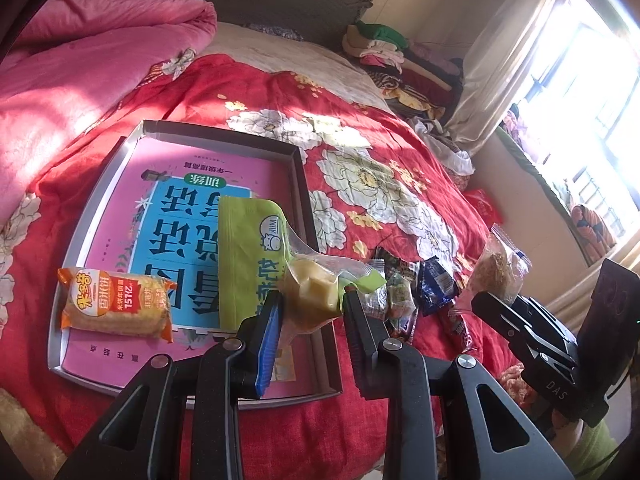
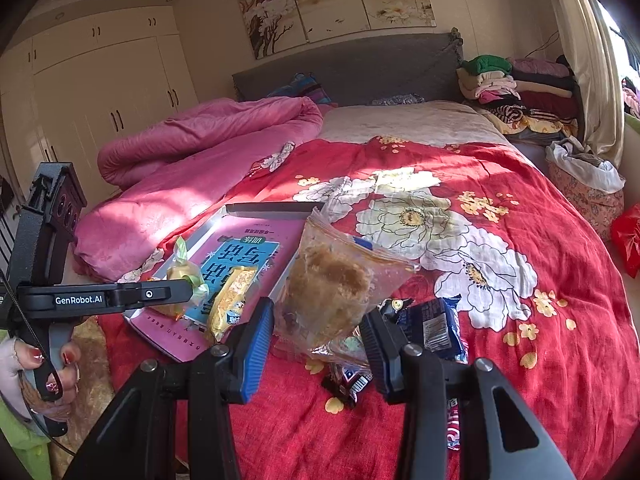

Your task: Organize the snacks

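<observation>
Transfer step underway: left gripper (image 1: pixel 310 304) is clamping the green milk-snack packet (image 1: pixel 256 256) and holding it over the grey tray (image 1: pixel 100 216), where an orange rice-cracker pack (image 1: pixel 116 304) is already lying on the pink book (image 1: pixel 192 184). Right gripper (image 2: pixel 320 332) is pinching a clear floss-cake packet (image 2: pixel 332 280) above the loose snacks (image 2: pixel 432 324) on the red quilt (image 2: pixel 520 240). Next call: lowering green packet beside the cracker pack, then releasing; right follows.

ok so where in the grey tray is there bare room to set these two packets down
Free: the far half of the shallow grey tray, beyond the orange rice-cracker packet; also the flowered red quilt past it. Crowded: the loose wrapper pile beside the tray's right wall.
</observation>
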`<state>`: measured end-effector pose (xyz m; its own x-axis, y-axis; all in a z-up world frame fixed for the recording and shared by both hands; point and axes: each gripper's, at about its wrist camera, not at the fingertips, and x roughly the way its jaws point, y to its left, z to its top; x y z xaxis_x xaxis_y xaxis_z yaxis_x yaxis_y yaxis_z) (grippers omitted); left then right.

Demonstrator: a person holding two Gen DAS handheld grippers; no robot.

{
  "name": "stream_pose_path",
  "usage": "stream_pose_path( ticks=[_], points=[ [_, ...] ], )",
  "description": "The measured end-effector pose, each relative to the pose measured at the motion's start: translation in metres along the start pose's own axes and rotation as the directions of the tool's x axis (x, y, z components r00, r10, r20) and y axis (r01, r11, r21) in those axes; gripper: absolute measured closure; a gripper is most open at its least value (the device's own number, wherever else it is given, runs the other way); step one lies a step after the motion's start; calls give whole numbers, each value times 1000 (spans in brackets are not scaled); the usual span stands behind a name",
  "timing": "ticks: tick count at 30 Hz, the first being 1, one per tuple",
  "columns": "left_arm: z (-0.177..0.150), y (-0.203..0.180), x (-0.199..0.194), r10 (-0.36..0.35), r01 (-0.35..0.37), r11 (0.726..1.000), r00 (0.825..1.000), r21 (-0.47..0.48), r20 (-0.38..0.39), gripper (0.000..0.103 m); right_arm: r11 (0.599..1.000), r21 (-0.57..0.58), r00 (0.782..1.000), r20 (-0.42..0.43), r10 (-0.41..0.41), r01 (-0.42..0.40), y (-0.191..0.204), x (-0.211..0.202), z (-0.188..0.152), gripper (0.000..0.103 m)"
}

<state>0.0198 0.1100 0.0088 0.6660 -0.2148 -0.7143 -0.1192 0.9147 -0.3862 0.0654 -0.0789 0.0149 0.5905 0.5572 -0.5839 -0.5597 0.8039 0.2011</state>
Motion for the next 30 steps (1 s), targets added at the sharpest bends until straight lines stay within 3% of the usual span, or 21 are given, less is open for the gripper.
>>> stream_pose_path(
  ticks=[18, 30],
  points=[
    [16, 47, -37, 26, -18, 995, 996, -96, 83, 71, 998, -36, 999, 0, 51, -51, 30, 2, 7, 59],
    [18, 67, -52, 42, -30, 992, 994, -122, 98, 71, 989, -89, 992, -27, 120, -122, 66, 13, 7, 60]
  ],
)
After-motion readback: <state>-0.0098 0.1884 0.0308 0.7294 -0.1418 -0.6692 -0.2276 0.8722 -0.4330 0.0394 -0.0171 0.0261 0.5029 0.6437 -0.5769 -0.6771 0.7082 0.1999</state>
